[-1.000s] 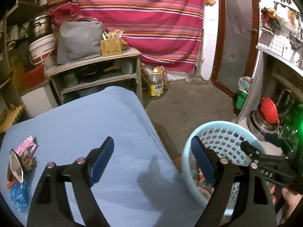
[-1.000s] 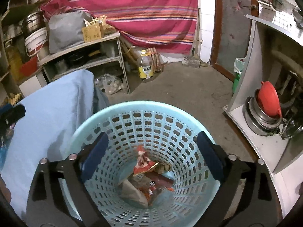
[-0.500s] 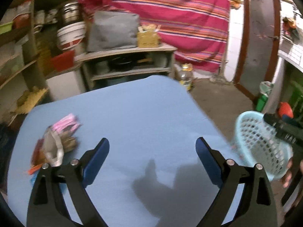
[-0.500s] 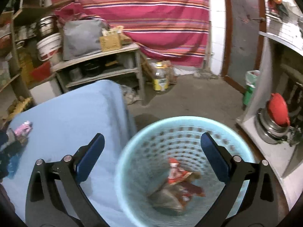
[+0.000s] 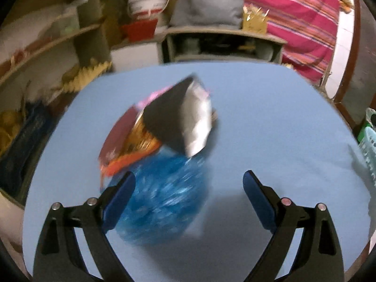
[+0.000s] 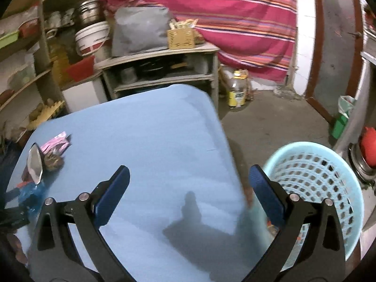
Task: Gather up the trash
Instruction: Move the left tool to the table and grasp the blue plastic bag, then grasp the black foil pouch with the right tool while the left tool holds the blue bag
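Observation:
A pile of trash lies on the blue table (image 5: 270, 122): a crumpled blue plastic bag (image 5: 164, 199), a silver-lined snack bag (image 5: 185, 119), and red-orange and pink wrappers (image 5: 122, 138). My left gripper (image 5: 188, 192) is open just above the blue bag, which sits by its left finger; nothing is gripped. In the right wrist view the same pile (image 6: 40, 162) is at the table's far left. My right gripper (image 6: 188, 192) hangs open over the table's right part, empty. A light-blue basket (image 6: 317, 183) stands on the floor to its right, wrappers inside.
Shelves with pots, a white bucket (image 6: 91, 37), a grey bag (image 6: 138, 30) and a woven box stand behind the table. A striped red cloth hangs at the back. An oil bottle (image 6: 237, 91) stands on the concrete floor; a green bin (image 6: 340, 119) and metal pots are at right.
My left gripper swung left from the basket across the table and down to the trash pile, now close and blurred. My right gripper moved left off the basket to over the table.

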`<state>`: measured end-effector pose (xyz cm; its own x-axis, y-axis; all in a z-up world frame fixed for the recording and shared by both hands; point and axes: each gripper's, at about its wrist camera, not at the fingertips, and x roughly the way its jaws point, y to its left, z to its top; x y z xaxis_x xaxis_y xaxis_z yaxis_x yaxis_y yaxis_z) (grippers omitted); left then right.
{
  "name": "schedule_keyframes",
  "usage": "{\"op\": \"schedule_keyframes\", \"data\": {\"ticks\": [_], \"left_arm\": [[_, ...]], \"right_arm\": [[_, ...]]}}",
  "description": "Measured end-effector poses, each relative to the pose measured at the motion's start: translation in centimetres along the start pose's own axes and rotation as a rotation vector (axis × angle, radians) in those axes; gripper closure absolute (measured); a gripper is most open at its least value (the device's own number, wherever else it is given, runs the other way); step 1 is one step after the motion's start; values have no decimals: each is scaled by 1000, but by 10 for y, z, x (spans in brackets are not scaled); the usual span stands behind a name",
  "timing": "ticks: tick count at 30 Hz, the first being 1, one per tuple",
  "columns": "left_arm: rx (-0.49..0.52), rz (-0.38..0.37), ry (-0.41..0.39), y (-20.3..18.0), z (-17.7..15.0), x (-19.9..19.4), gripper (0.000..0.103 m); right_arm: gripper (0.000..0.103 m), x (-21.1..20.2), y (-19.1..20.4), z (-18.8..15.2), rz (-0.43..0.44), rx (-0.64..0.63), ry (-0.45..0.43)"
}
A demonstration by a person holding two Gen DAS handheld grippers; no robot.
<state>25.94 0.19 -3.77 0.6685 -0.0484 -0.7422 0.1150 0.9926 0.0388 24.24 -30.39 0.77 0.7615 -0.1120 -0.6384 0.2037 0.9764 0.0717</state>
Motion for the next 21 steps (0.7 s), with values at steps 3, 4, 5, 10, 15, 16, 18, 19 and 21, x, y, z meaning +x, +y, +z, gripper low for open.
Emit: {"op": "schedule_keyframes", "data": {"ticks": [3,4,5,10,15,16,18,19,21], "left_arm": [[-4,5,12,14,-12,4,12],[2,12,7,17,-14,4,12],[10,16,-1,19,-16,4,13],[0,-2,19,25,-16,15,46],[16,-51,14,25,-10,-4,76],[22,-51,-1,27,-9,-11,78],[35,-45,-34,31,-5,-25,79],[32,-52,-52,35,-2,-34,79],[16,-56,-88,42,5,-48,80]], "right_arm": [[4,7,25,0,-5,-63,-1],[4,9,31,0,-5,-74,1],[4,12,37,1,-4,-82,3],[4,24,63,1,30,-92,23],[4,30,95,-1,66,-134,26],[4,29,103,-3,75,-144,26],[4,29,118,-5,96,-169,25],[4,29,128,-6,112,-187,25],[4,30,144,-8,138,-212,25]]}}
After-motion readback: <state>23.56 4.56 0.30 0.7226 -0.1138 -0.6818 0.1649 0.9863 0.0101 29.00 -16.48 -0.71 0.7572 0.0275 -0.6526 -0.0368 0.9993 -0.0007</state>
